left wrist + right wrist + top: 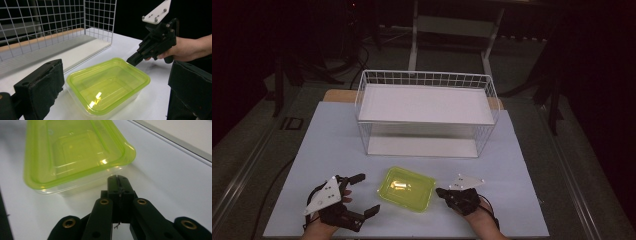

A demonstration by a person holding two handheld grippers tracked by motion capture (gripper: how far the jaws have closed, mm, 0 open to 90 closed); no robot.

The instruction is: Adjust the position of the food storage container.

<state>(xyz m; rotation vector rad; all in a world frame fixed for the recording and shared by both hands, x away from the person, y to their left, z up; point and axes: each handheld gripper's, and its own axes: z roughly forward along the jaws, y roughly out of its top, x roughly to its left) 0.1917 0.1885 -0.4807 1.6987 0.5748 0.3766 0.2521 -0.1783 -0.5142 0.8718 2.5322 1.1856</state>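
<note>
Box of clear plastic with a yellow-green lid, flat on the white table, near the front edge and between the two grippers. Seen lid-up in all three views, lid seated all round, a bright glare spot on top. Behind it, well apart, a white wire basket set on its side with the open face toward the person, a white board lying as a shelf inside.

Left gripper to the left of the box, held in the person's left hand, jaws spread wide, one jaw farther from the person than the other, nothing between them. From the left gripper view, both black padded jaws at the bottom corners, the box framed in the gap but clear of both pads.

Right gripper to the right of the box, grey three-cornered plate on top, tips pointed at the box's right edge. From the right gripper view, jaws pressed fully together, nothing pinched, tips just beside the near wall of the box below the lid rim; contact not possible to tell. Same gripper seen from the left gripper view, tip close by the far corner of the lid.
</note>
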